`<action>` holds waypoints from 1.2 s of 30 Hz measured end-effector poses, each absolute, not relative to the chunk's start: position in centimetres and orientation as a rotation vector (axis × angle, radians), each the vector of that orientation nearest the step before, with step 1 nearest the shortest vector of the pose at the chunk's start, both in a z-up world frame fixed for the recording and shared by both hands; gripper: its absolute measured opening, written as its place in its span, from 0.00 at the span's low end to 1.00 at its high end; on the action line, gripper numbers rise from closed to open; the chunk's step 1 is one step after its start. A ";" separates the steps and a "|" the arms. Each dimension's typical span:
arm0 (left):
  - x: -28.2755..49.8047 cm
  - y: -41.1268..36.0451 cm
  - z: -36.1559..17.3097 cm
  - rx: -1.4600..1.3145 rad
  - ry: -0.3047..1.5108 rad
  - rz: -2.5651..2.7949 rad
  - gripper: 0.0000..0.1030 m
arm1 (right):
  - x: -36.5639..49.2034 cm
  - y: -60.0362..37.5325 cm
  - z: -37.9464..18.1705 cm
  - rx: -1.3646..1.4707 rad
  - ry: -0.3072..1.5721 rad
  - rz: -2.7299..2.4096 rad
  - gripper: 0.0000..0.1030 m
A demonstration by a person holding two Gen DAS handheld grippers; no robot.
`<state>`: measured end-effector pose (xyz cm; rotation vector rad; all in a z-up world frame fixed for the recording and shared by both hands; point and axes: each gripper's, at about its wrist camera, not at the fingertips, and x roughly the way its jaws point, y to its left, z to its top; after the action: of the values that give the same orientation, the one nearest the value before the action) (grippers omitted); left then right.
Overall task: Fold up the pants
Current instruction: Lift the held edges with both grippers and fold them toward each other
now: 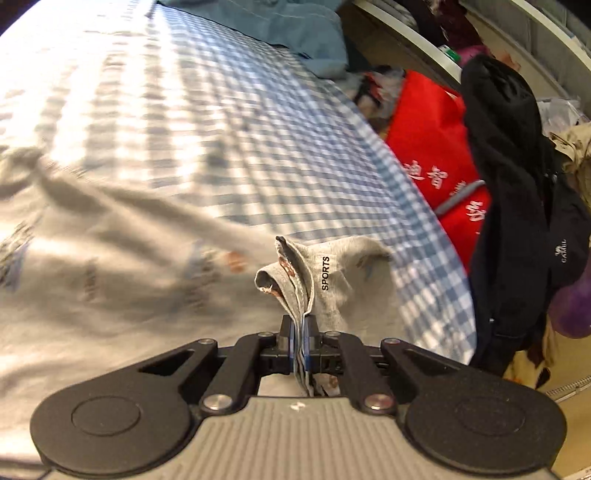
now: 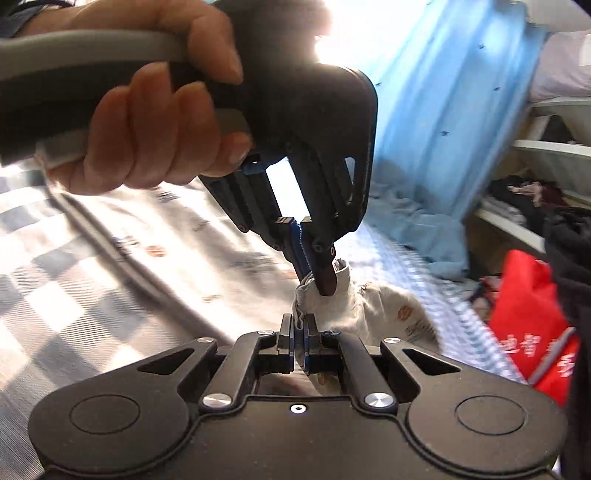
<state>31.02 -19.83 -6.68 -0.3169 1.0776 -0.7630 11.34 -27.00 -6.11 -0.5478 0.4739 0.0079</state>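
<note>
Light grey pants (image 1: 122, 266) with small printed patches and a "SPORTS" tag lie spread on a blue-and-white checked bedsheet (image 1: 229, 122). My left gripper (image 1: 300, 325) is shut on a bunched end of the pants, cloth pinched between its pads. In the right wrist view my right gripper (image 2: 300, 328) is shut on the same bunched end (image 2: 347, 299). Just beyond it the left gripper (image 2: 314, 273), held by a person's hand (image 2: 155, 122), clamps that fabric from above. The rest of the pants (image 2: 207, 254) trails left across the bed.
The bed's right edge (image 1: 436, 236) drops to a red bag with white characters (image 1: 436, 147) and dark clothing (image 1: 517, 206). A light blue cloth (image 1: 295, 29) lies at the far end of the bed, and a blue curtain (image 2: 450, 110) hangs beyond. White shelves (image 2: 546, 147) with clothes stand at right.
</note>
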 end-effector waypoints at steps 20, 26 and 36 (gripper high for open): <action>30.2 -18.0 -9.3 -0.249 1.002 -0.773 0.04 | 12.1 -26.0 -8.8 -0.517 0.486 -0.012 0.03; 30.1 -17.7 -7.5 -0.247 1.002 -0.767 0.03 | 11.9 -25.6 -7.6 -0.502 0.465 -0.020 0.03; 29.8 -11.0 -2.4 -0.282 0.925 -0.739 0.03 | 11.9 -20.5 -3.4 -0.479 0.377 0.043 0.03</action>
<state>29.76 -10.96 -2.42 -0.2817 0.9253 -0.7389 11.93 -20.53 -3.38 -0.4785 0.3772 0.0433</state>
